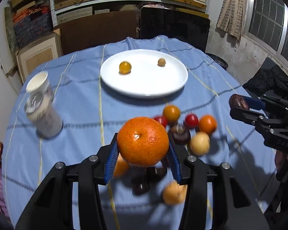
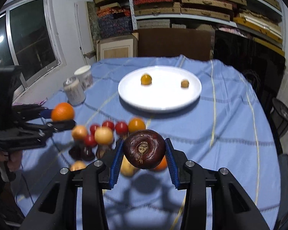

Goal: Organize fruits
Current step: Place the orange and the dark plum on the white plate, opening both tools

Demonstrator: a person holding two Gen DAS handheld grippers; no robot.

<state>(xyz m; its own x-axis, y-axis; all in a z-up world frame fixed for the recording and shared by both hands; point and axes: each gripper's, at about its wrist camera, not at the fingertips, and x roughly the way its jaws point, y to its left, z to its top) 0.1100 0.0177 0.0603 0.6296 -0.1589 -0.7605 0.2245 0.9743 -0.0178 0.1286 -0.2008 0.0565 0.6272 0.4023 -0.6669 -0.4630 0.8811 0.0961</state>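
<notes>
Orange and dark maroon are the two colours in the jaws: the left gripper (image 1: 143, 149) is clamped on a large mandarin (image 1: 143, 140), its blue ribbed pads pressing each flank, and the right gripper (image 2: 144, 153) is closed the same way on a round maroon fruit (image 2: 144, 149) with a tan, woody scar facing the camera. Both fruits hang clear above the blue checked tablecloth (image 1: 82, 103), over the loose heap of fruit (image 1: 190, 130) in the near middle of the table: small red ones, orange and pale yellow ones, and a few dark ones, though blur makes it hard to say what kinds they are. Farther back sits the white plate (image 1: 144, 90), with a small orange fruit (image 1: 125, 67) and a smaller tan fruit (image 1: 161, 62) on it, well apart from each other. By the look of it the step in hand is the carry, with two pieces picked and lifted but not yet delivered. Next, each piece probably needs moving forward over the plate's rim to a bare patch, lowering until it rests, then releasing gently, since round fruit on a shallow plate may roll. A white tumbler and a can (image 1: 43, 115) stand to the left, out of the likely path.
</notes>
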